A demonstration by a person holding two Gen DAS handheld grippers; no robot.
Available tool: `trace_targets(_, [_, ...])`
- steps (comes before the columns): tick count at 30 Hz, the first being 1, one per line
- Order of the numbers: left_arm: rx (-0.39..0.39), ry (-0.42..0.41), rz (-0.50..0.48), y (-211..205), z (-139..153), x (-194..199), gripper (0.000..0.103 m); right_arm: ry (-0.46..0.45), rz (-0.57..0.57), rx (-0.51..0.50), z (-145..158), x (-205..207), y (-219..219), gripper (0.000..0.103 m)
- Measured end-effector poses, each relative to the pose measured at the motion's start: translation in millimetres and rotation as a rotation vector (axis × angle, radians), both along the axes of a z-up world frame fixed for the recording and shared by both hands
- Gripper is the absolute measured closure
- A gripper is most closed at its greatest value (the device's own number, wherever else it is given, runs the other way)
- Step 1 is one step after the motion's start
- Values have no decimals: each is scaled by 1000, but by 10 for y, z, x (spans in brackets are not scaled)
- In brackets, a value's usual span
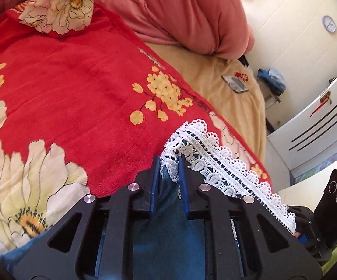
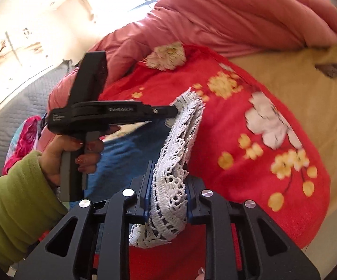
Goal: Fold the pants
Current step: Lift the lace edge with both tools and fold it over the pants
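A bed with a tan sheet (image 1: 236, 98) fills the space ahead of both claws, and a bulky pink quilt (image 1: 180, 11) is heaped at its far side. A red blanket printed with large cream and yellow flowers (image 1: 75, 88) is spread over the bed directly under and in front of the claws.

The blue denim pants with a white crocheted lace hem (image 1: 217, 161) are lifted off the red blanket, with the lace band stretched between the two claws. The left claw (image 1: 169, 163) is narrowed onto one end of that hem, its blue pads pinching lace and denim, and the blue cloth hangs down between its black arms. In the right wrist view the left claw (image 2: 175, 112) reaches in from the left side, and a hand (image 2: 72, 154) in a green ribbed sleeve (image 2: 14, 214) grips its handle. The right claw (image 2: 168, 182) is likewise closed to a narrow gap on the other end of the lace hem (image 2: 180, 144), which bunches up between its pads.

Far beyond the left claw, to its right, a white cabinet with dark stripes (image 1: 320, 121) stands by the bed, and a small round wall clock (image 1: 329, 23) hangs above it.
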State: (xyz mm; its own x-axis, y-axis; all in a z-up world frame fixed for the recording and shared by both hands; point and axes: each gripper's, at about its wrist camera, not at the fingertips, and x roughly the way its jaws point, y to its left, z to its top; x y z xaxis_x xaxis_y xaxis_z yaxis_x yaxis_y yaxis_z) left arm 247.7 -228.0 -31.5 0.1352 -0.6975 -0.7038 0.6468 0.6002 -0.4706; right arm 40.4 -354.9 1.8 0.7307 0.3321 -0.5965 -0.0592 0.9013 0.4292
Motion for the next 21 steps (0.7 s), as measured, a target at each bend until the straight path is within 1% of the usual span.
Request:
trace_targets(4, [-60, -4, 27, 219, 133, -51, 94, -43, 52, -34, 209, 3, 192, 83])
trace_targets(6, [-89, -1, 47, 375, 192, -76, 94, -62, 91, -52, 317, 17, 341, 83])
trace_targets(10, [-125, -20, 97, 769, 322, -146, 94, -88, 174, -85, 452, 14, 667, 83])
trace_targets(12, [-129, -30, 131, 986, 362, -193, 94, -96, 225, -102, 488, 24, 883, 83])
trace_targets(15, [-118, -23, 183, 1269, 345, -230, 94, -86, 290, -130, 470, 60, 1193, 83])
trace_targets(19, [-60, 15, 285, 1649, 239, -326, 96, -48, 358, -162, 345, 111, 1586, 83])
trace_targets(21, [-71, 61, 356, 1899, 170, -377, 96, -21, 393, -172, 249, 107, 1761, 83])
